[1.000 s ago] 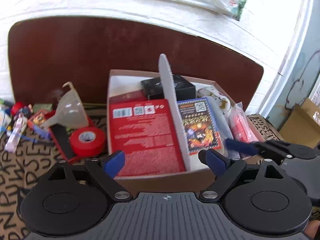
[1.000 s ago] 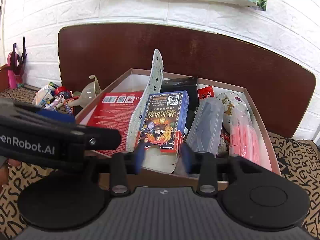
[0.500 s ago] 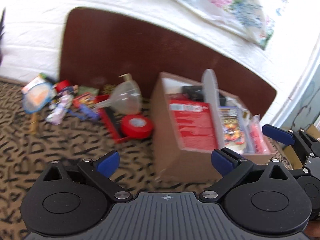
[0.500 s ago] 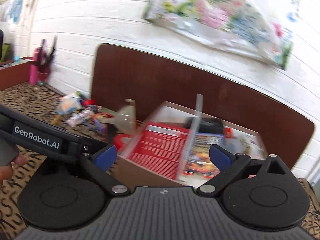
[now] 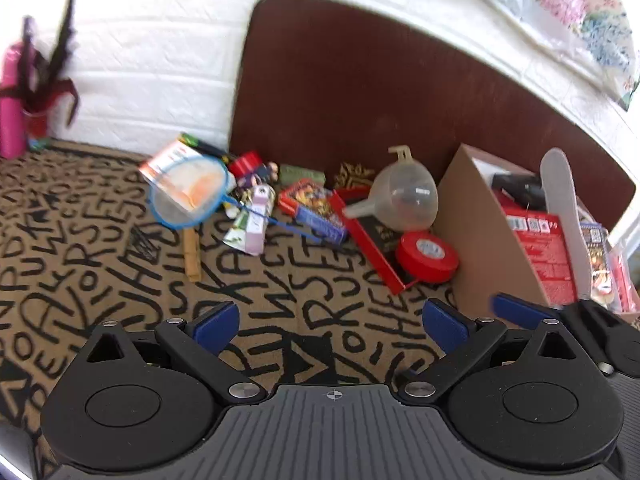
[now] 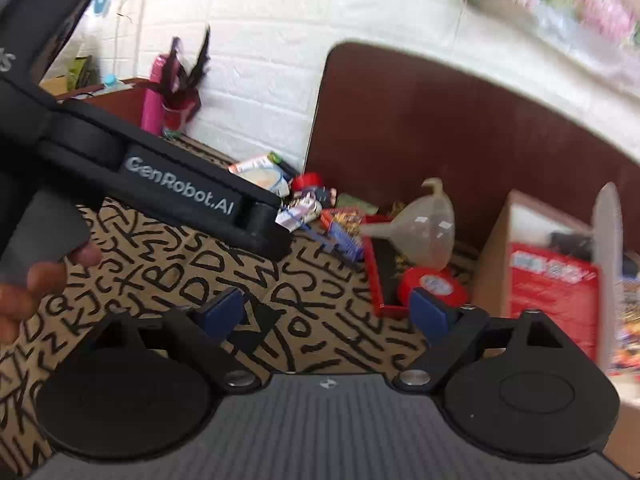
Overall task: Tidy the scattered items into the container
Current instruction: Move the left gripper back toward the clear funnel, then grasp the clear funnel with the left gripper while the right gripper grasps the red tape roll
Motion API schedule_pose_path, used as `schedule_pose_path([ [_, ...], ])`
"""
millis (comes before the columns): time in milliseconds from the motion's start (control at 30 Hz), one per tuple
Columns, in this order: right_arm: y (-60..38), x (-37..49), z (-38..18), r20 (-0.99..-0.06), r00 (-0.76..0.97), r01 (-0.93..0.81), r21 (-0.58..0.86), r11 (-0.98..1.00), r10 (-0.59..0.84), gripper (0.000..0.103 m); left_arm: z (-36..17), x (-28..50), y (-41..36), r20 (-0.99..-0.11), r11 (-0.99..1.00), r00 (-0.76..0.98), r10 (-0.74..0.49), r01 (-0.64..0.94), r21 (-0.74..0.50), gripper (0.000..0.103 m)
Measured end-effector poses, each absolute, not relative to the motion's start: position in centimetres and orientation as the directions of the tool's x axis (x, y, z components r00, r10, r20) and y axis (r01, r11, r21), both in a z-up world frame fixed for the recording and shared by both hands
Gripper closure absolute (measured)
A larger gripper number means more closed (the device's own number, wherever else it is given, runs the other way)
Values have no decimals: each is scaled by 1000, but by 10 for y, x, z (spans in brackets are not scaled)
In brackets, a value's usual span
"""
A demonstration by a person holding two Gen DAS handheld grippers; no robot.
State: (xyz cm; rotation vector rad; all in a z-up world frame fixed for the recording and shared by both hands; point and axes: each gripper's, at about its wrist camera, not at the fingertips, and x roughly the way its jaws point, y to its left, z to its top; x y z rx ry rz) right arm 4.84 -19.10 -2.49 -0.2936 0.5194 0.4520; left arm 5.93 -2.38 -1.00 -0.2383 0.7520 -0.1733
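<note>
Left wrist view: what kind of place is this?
Probably a home room, likely a bed: a brown headboard against a white brick wall, a letter-print cover, household clutter beside a cardboard box.

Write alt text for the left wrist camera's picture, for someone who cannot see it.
An open, empty left gripper hovers over a letter-patterned mat. Beyond it lie scattered items: a red tape roll, a clear funnel and a blue-rimmed net. A partly filled cardboard box stands at the right.

One funnel (image 5: 404,196), one red tape roll (image 5: 427,257), one cardboard box (image 5: 486,240).
</note>
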Motion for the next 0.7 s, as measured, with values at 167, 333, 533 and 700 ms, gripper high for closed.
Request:
schedule_pose_path([
  [167, -183, 84, -46, -566, 775, -411, -115, 904, 280, 34, -23, 81, -15, -651, 954, 712, -264, 95, -283, 4],
  [333, -175, 114, -63, -581, 785, -343, -117, 932, 216, 41, -39, 114, -15, -667, 942, 680, -303, 108, -318, 10],
  [533, -173, 140, -82, -595, 787, -288, -122, 950, 162, 51, -57, 144, -18, -681, 934, 655, -327, 115, -338, 17],
  [700, -176, 148, -86, -613, 772, -316, -137, 939, 170, 98, -66, 143, -10, -688, 938, 654, -312, 96, -334, 16],
])
